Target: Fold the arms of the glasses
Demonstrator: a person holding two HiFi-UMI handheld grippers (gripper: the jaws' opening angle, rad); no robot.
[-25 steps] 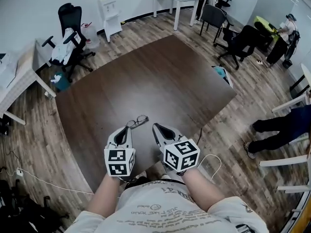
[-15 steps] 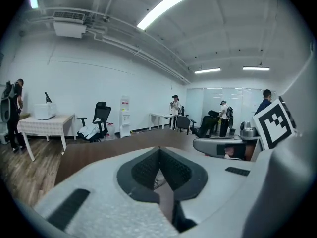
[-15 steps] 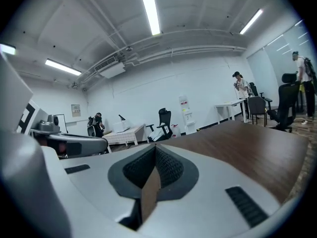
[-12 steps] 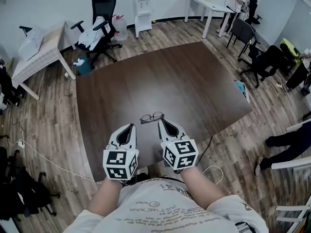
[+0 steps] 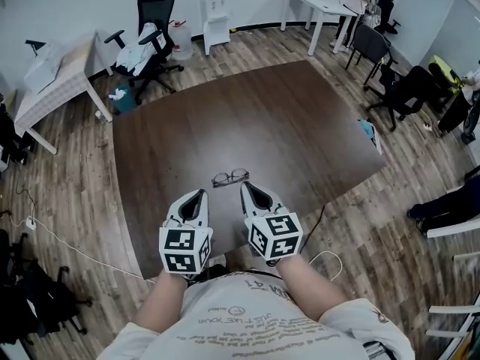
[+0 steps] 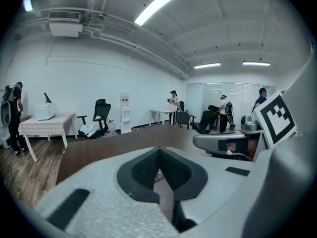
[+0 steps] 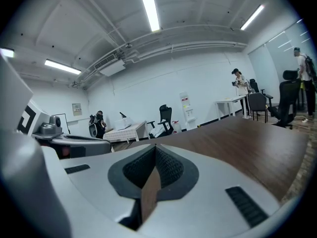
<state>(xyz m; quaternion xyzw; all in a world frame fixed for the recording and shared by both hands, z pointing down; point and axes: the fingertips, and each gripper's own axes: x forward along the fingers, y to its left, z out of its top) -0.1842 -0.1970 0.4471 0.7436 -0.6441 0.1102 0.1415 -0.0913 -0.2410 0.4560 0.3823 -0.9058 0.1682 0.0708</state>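
grey jaws on both claws are pressed together with nothing between them; left gripper (image 5: 201,194) and right gripper (image 5: 244,187) sit side by side over the near edge of the dark wooden table (image 5: 285,118), tips pointing away from the person. glasses (image 5: 230,177) lie flat on that table just beyond the two tips, roughly between them and touching neither, arm position too small to read. past the table, a black office chair (image 5: 154,21) and a white desk (image 5: 56,81) stand on the plank floor.
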